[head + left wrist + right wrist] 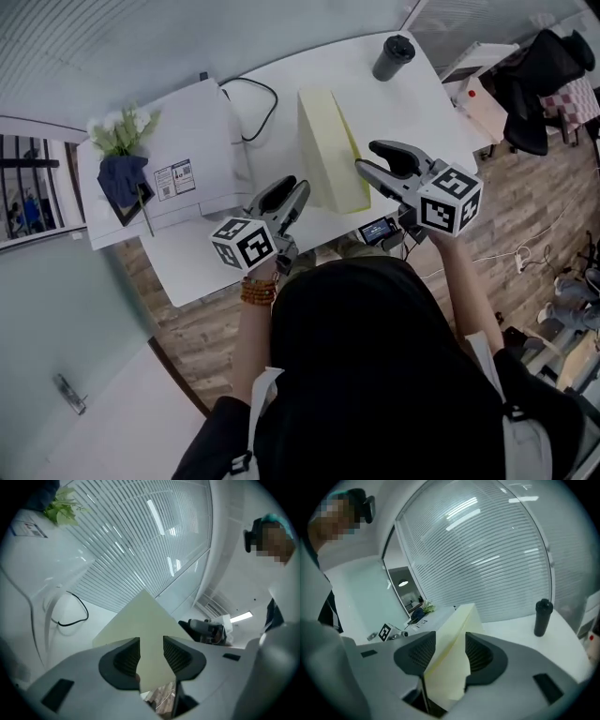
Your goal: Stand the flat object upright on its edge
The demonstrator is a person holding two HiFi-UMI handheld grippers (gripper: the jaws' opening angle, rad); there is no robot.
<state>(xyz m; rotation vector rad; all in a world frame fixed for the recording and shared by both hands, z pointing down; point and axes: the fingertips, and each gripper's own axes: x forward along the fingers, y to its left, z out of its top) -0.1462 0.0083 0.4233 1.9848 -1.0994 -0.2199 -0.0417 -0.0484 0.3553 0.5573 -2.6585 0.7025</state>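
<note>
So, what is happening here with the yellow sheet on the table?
A person works with two hand-held grippers on a pale yellow flat object, which appears to stand upright on the white table. The left gripper has one corner of it between its jaws; whether they press is unclear. The right gripper has an edge between open jaws.

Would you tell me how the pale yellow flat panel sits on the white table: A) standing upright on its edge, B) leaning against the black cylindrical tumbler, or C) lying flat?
A: the panel rises on its edge from the table, well apart from the tumbler.
</note>
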